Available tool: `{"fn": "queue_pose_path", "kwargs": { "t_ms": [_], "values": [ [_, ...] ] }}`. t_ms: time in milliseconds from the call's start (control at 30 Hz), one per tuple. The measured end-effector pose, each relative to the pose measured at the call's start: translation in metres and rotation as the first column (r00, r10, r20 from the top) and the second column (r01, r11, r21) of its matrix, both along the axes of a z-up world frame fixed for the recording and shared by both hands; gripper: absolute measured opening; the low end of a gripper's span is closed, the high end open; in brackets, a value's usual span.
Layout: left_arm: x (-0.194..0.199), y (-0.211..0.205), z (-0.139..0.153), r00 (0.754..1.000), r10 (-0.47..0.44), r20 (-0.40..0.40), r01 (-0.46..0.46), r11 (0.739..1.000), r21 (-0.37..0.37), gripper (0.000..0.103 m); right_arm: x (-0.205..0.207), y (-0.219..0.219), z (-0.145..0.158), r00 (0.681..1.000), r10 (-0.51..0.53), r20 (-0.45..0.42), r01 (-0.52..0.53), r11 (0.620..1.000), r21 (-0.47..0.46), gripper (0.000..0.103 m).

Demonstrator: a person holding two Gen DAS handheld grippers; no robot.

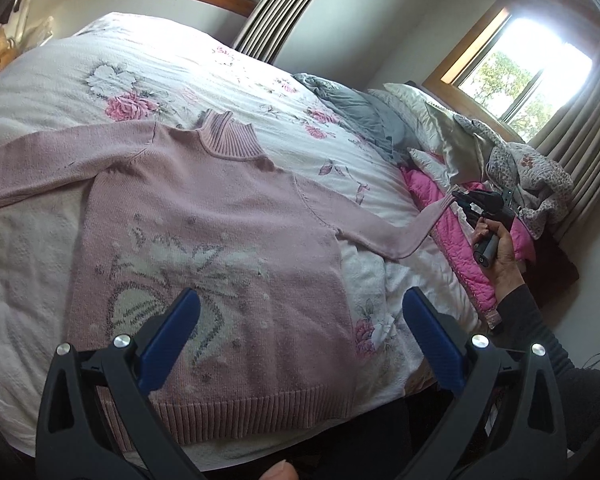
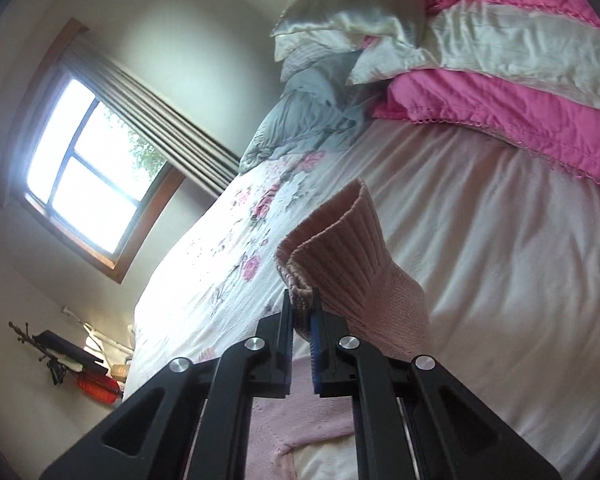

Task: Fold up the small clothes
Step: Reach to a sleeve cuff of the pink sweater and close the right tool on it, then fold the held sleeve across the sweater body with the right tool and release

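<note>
Pink sweater (image 1: 220, 216) lies flat, front up, on the bed (image 1: 40, 92), hem at the near edge. Right gripper (image 2: 302, 300) clamped on the sleeve cuff (image 2: 340, 240), lifted near the pink quilt (image 2: 500, 112). Left gripper (image 1: 300, 312) spread wide above the hem, holding nothing

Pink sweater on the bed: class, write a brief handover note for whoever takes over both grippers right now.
Right gripper: shut on the sleeve cuff, lifted off the bedspread.
Left gripper: open, holding nothing, over the sweater's hem.
Pink sweater: flat, face up, other sleeve spread out.
Done: sweater laid out, one cuff gripped.
Left: fold both sleeves in, then the body.
</note>
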State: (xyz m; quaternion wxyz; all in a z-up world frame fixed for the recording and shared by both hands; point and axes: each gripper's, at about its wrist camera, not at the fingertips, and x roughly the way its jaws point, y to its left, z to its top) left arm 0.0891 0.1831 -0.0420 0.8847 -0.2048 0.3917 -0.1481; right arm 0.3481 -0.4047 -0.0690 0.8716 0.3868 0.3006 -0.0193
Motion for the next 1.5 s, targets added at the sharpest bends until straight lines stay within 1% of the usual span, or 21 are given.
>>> {"fn": "queue_pose_path", "kwargs": {
  "t_ms": [100, 400, 467, 600, 767, 833, 867, 933, 1000, 1033, 1100, 1133, 1167, 1200, 1233, 1267, 1300, 1333, 1367, 1433, 1500],
  "values": [
    [0.005, 0.004, 0.002, 1.000, 0.003, 0.029, -0.003, 1.000, -0.011, 0.100, 0.013, 0.032, 0.003, 0.999, 0.044, -0.001, -0.044, 0.999, -0.018, 0.007],
    [0.040, 0.016, -0.012, 0.999, -0.044, -0.032, 0.040, 0.992, -0.122, 0.100, 0.033, 0.152, -0.013, 0.984, 0.176, -0.042, -0.179, 0.979, -0.094, 0.006],
    [0.047, 0.018, -0.016, 0.998, -0.047, -0.037, 0.043, 0.991, -0.125, 0.100, 0.037, 0.180, -0.021, 0.977, 0.207, -0.060, -0.213, 0.969, -0.128, 0.006],
    [0.063, 0.020, -0.027, 0.997, -0.062, -0.055, 0.056, 0.993, -0.107, 0.100, 0.047, 0.230, -0.048, 0.959, 0.259, -0.117, -0.277, 0.942, -0.187, 0.006],
    [0.090, 0.021, -0.043, 0.993, -0.079, -0.082, 0.072, 0.994, -0.085, 0.100, 0.049, 0.292, -0.102, 0.919, 0.319, -0.229, -0.375, 0.889, -0.264, 0.006],
    [0.105, 0.021, -0.053, 0.990, -0.093, -0.105, 0.081, 0.991, -0.109, 0.100, 0.049, 0.311, -0.125, 0.900, 0.338, -0.274, -0.413, 0.861, -0.297, 0.006],
    [0.113, 0.022, -0.058, 0.987, -0.106, -0.117, 0.089, 0.986, -0.141, 0.100, 0.047, 0.318, -0.134, 0.892, 0.346, -0.293, -0.431, 0.845, -0.316, 0.006],
    [0.133, 0.021, -0.069, 0.981, -0.135, -0.142, 0.100, 0.968, -0.230, 0.100, 0.045, 0.329, -0.151, 0.875, 0.357, -0.326, -0.462, 0.817, -0.345, 0.007],
    [0.154, 0.020, -0.081, 0.974, -0.155, -0.163, 0.097, 0.944, -0.317, 0.100, 0.039, 0.334, -0.162, 0.861, 0.377, -0.341, -0.487, 0.803, -0.343, 0.019],
    [0.165, 0.019, -0.088, 0.971, -0.164, -0.174, 0.090, 0.926, -0.366, 0.100, 0.034, 0.335, -0.164, 0.859, 0.387, -0.336, -0.493, 0.802, -0.338, 0.022],
    [0.191, 0.012, -0.105, 0.960, -0.192, -0.203, 0.073, 0.873, -0.482, 0.100, 0.018, 0.328, -0.160, 0.864, 0.396, -0.312, -0.488, 0.810, -0.324, 0.027],
    [0.205, 0.006, -0.115, 0.952, -0.216, -0.219, 0.065, 0.837, -0.543, 0.100, 0.009, 0.324, -0.157, 0.868, 0.396, -0.298, -0.481, 0.818, -0.314, 0.031],
    [0.219, -0.002, -0.125, 0.942, -0.241, -0.234, 0.057, 0.801, -0.596, 0.100, -0.003, 0.318, -0.154, 0.873, 0.397, -0.283, -0.475, 0.826, -0.305, 0.040],
    [0.232, -0.011, -0.135, 0.931, -0.266, -0.249, 0.050, 0.769, -0.637, 0.100, -0.015, 0.314, -0.150, 0.876, 0.399, -0.271, -0.470, 0.830, -0.300, 0.042],
    [0.246, -0.022, -0.147, 0.917, -0.293, -0.270, 0.043, 0.746, -0.664, 0.100, -0.031, 0.308, -0.148, 0.880, 0.399, -0.259, -0.465, 0.834, -0.296, 0.042],
    [0.261, -0.033, -0.160, 0.901, -0.313, -0.302, 0.032, 0.740, -0.672, 0.100, -0.046, 0.303, -0.146, 0.882, 0.399, -0.251, -0.461, 0.839, -0.288, 0.042],
    [0.275, -0.043, -0.172, 0.884, -0.319, -0.342, 0.018, 0.754, -0.656, 0.100, -0.062, 0.297, -0.145, 0.884, 0.399, -0.245, -0.457, 0.846, -0.273, 0.042],
    [0.287, -0.053, -0.183, 0.870, -0.312, -0.382, 0.003, 0.777, -0.629, 0.100, -0.079, 0.290, -0.145, 0.885, 0.398, -0.241, -0.453, 0.855, -0.253, 0.042],
    [0.298, -0.061, -0.193, 0.860, -0.301, -0.411, -0.012, 0.795, -0.607, 0.100, -0.096, 0.283, -0.147, 0.887, 0.393, -0.241, -0.447, 0.863, -0.237, 0.042],
    [0.318, -0.075, -0.206, 0.844, -0.292, -0.449, -0.015, 0.824, -0.566, 0.100, -0.128, 0.271, -0.152, 0.895, 0.374, -0.244, -0.425, 0.880, -0.213, 0.044],
    [0.333, -0.091, -0.215, 0.818, -0.294, -0.494, -0.011, 0.852, -0.524, 0.100, -0.154, 0.260, -0.158, 0.902, 0.353, -0.248, -0.398, 0.903, -0.162, 0.044]
  ]
}}
